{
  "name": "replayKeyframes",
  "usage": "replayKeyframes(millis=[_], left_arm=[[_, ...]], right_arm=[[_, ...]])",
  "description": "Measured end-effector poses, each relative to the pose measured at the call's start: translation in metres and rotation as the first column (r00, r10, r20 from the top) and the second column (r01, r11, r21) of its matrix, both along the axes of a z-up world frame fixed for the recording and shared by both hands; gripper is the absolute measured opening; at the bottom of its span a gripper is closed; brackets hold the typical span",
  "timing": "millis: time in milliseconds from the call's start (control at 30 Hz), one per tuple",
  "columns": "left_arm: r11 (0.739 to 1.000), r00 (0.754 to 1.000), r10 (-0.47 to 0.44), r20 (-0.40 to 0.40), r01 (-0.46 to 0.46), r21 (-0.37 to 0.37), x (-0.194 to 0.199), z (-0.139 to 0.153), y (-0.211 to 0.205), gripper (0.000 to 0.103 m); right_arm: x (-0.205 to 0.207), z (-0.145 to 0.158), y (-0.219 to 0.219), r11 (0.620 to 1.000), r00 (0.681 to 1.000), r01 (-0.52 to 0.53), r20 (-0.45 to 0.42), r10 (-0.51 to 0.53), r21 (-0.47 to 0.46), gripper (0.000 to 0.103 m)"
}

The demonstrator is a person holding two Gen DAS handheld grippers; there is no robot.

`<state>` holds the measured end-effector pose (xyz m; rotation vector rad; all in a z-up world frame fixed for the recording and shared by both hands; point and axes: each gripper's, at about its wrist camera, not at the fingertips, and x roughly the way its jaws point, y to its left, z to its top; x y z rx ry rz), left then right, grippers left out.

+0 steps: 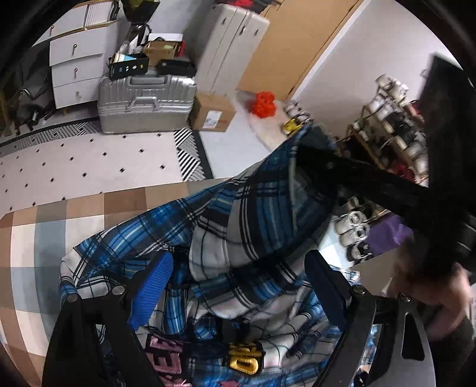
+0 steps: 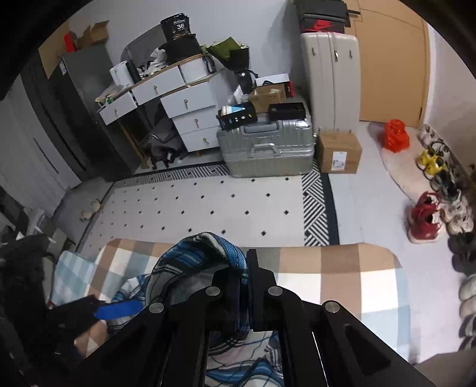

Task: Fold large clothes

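Blue plaid shirt (image 1: 238, 244) lies bunched under the left tongs (image 1: 238, 285), whose jaws stand wide apart above it. One long fold rises slanting up to the right tongs (image 2: 245, 268), clamped tight on the cloth. It rests on a checked bed cover (image 2: 342, 268). Sleeves and collar are hidden in the heap.

The number 36 stands on a black box (image 2: 179, 27) atop the dresser (image 2: 166, 80)

Silver suitcase (image 2: 266, 147) beside white drawers (image 2: 190, 119), patterned rug (image 2: 208, 205).
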<state>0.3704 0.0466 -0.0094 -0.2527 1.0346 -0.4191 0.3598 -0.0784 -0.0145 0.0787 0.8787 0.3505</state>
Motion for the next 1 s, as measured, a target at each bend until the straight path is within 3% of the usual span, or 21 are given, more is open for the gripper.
replayKeyframes(millis=[167, 267, 333, 400, 467, 567, 767, 1000], left_arm=[[0.987, 0.988, 0.152, 0.002, -0.152, 0.047, 0.012, -0.003, 0.014, 0.088], [0.960, 0.971, 0.234, 0.041, -0.237, 0.149, 0.020, -0.002, 0.019, 0.085], [0.953, 0.976, 0.210, 0.058, -0.217, 0.210, 0.024, -0.003, 0.016, 0.068], [0.950, 0.988, 0.143, 0.065, -0.155, 0.273, 0.025, -0.002, 0.006, 0.021], [0.934, 0.990, 0.098, 0.098, -0.126, 0.334, 0.020, 0.003, -0.005, 0.005], [0.922, 0.989, 0.087, 0.118, -0.125, 0.366, 0.010, 0.020, -0.007, 0.004], [0.942, 0.982, 0.010, 0.189, -0.073, 0.328, -0.048, 0.071, 0.009, 0.004], [0.964, 0.958, -0.048, 0.284, -0.030, 0.266, -0.165, 0.102, 0.015, 0.004]], right_arm=[[-0.006, -0.001, 0.002, 0.999, 0.999, -0.030, 0.009, 0.030, -0.033, 0.003], [-0.011, -0.003, 0.003, 0.997, 0.998, -0.054, 0.013, 0.054, -0.056, 0.003], [-0.015, -0.003, 0.007, 0.994, 0.997, -0.072, 0.024, 0.074, -0.078, 0.003], [-0.020, -0.003, 0.013, 0.986, 0.992, -0.113, 0.042, 0.119, -0.122, 0.003], [-0.028, 0.000, 0.025, 0.972, 0.984, -0.149, 0.074, 0.164, -0.181, 0.003], [-0.038, 0.014, 0.030, 0.970, 0.978, -0.133, 0.133, 0.162, -0.204, 0.003], [-0.080, 0.057, 0.021, 0.973, 0.952, -0.165, 0.231, 0.199, -0.159, 0.003], [-0.204, 0.085, 0.010, 0.962, 0.887, -0.236, 0.374, 0.271, -0.138, 0.003]])
